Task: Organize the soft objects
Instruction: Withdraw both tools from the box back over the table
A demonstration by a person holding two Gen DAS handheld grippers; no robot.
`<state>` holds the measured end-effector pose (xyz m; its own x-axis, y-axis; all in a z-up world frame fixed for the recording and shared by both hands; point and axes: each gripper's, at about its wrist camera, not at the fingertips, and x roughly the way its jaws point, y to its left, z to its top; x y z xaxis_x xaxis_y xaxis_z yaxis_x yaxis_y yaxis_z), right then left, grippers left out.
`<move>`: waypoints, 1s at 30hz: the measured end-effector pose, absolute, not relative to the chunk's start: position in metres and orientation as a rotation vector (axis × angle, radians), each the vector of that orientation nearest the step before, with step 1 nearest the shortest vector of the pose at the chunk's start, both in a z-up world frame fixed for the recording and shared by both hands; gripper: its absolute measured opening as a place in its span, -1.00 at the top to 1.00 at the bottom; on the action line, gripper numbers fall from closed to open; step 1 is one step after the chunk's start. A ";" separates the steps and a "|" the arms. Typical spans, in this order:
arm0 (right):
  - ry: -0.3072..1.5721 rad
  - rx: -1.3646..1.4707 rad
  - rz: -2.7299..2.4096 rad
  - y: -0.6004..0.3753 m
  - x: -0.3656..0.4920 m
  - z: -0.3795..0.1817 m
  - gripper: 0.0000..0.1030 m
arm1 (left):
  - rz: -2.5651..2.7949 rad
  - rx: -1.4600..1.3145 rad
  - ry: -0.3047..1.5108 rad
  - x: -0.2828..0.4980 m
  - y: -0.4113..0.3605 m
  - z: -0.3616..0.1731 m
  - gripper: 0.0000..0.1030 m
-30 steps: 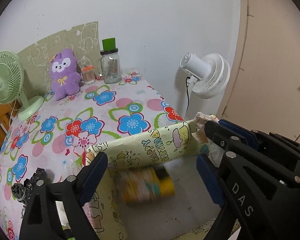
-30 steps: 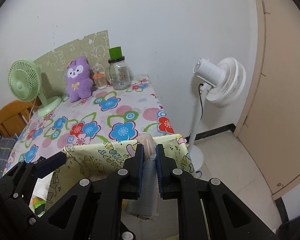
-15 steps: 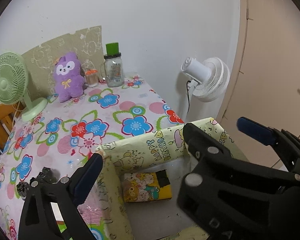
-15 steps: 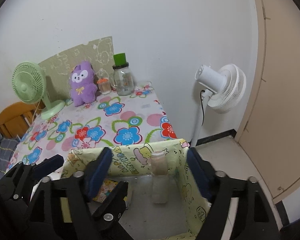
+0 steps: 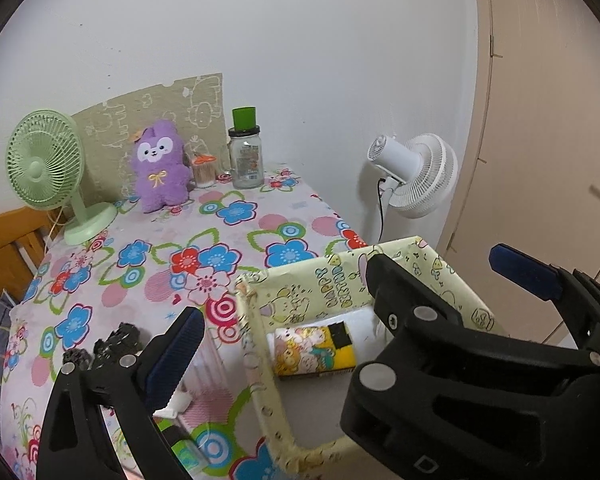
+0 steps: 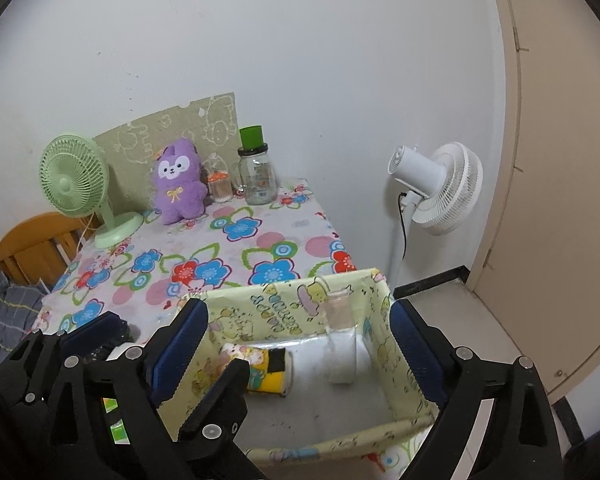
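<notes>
Two soft items already lie inside the box (image 6: 340,436), which fills the lower centre of the right wrist view: a cartoon pack (image 6: 266,372) with a yellow and black end lies on its side at the box's left, and a white roll (image 6: 342,354) in clear wrap leans against the far wall at the right. The right gripper (image 6: 300,344) hangs over the box with its blue pads on either side of it; its jaws are opening and nothing is between them but the box below. The left gripper (image 5: 342,308) stands wide apart and empty, one finger low at the left of its frame, the other at the right edge, with the box and pack between them further off. The purple plush (image 6: 178,188) sits upright at the upper left of the frame, against the wall at the table's far end, well apart from the box, beside a green fan (image 6: 76,184) and a jar (image 6: 257,180). By my reading two things are stowed and the plush is the plain soft item left. A dark bumpy object (image 5: 112,344) near the left finger may belong too, though I cannot tell what it is.
</notes>
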<state>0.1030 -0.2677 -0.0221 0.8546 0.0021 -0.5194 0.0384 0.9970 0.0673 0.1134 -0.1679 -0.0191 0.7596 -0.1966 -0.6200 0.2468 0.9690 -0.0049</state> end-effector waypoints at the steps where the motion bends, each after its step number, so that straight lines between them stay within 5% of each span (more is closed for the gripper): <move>1: 0.549 0.077 -0.016 -0.266 0.101 -0.022 -0.85 | -0.240 0.077 0.663 0.110 -0.165 -0.018 -0.96; 30: 0.514 0.016 0.056 -0.190 0.037 -0.019 -0.85 | -0.147 0.056 0.593 0.042 -0.090 -0.012 -0.98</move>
<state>0.0374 -0.1901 -0.0195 0.8691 0.0578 -0.4912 -0.0497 0.9983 0.0296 0.0419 -0.0903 -0.0121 0.8190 -0.1213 -0.5608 0.1536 0.9881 0.0106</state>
